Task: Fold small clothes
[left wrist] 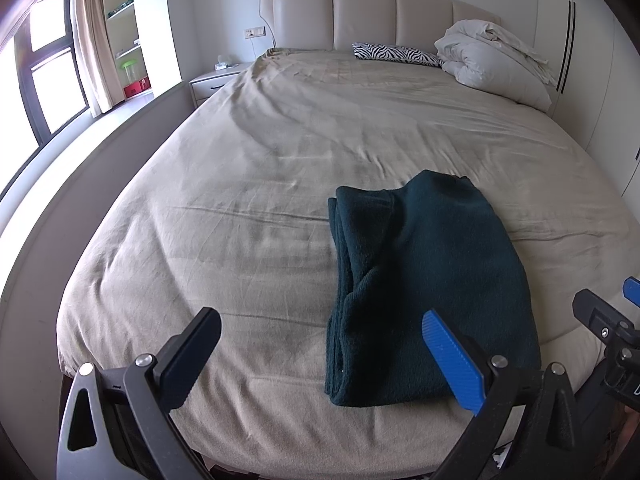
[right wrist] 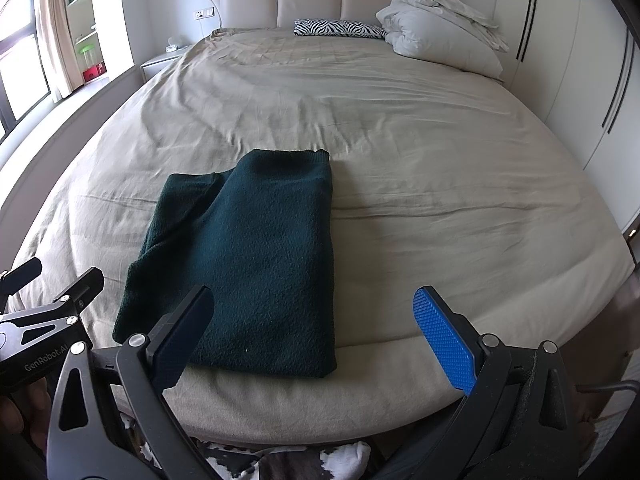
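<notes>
Near foot edge of beige-sheeted bed point(left wrist: 248, 184), dark green knitted sweater point(right wrist: 256, 260) lies folded into long panel, easy reach. Left gripper point(left wrist: 324, 356) at its 7 o'clock, right gripper point(right wrist: 320, 332) at 5, both spread wide, holding nothing. Guessing next fold.

Daylight enters from the window point(left wrist: 48, 64) at far left, overexposed to white glare in both views. Illumination across the bed point(left wrist: 280, 152) is even and soft; creases cast faint shadows. Focus is sharp centrally. Strong fisheye curvature bends the edges, and the corners are vignetted dark.
</notes>
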Demonstrator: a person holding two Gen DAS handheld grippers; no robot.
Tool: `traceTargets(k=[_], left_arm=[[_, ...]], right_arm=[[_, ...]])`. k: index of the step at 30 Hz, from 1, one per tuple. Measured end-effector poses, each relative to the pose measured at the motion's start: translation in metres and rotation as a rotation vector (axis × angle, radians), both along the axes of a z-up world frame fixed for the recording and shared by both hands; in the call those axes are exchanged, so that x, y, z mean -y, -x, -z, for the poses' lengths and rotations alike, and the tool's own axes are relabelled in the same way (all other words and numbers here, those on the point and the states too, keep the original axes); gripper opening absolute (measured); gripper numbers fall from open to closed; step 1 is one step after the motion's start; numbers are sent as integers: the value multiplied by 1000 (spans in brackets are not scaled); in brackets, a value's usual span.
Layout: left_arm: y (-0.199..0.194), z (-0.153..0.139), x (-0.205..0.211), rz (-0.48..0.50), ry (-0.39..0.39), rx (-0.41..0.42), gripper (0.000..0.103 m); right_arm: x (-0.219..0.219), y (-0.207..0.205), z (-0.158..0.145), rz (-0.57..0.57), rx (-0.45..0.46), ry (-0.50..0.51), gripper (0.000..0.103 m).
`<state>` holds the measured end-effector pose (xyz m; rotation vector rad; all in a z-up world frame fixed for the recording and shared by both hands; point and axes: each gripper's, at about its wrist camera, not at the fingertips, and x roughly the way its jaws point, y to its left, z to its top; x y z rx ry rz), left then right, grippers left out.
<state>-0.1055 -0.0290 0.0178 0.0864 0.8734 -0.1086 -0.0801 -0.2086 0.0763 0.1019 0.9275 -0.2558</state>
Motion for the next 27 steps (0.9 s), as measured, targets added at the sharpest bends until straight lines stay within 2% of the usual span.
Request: traceTargets(k=[27], left_arm=[[3,4,-1,7,21,-5,103]], right_arm=[[-5,3,10,-1,-11,-8,102]])
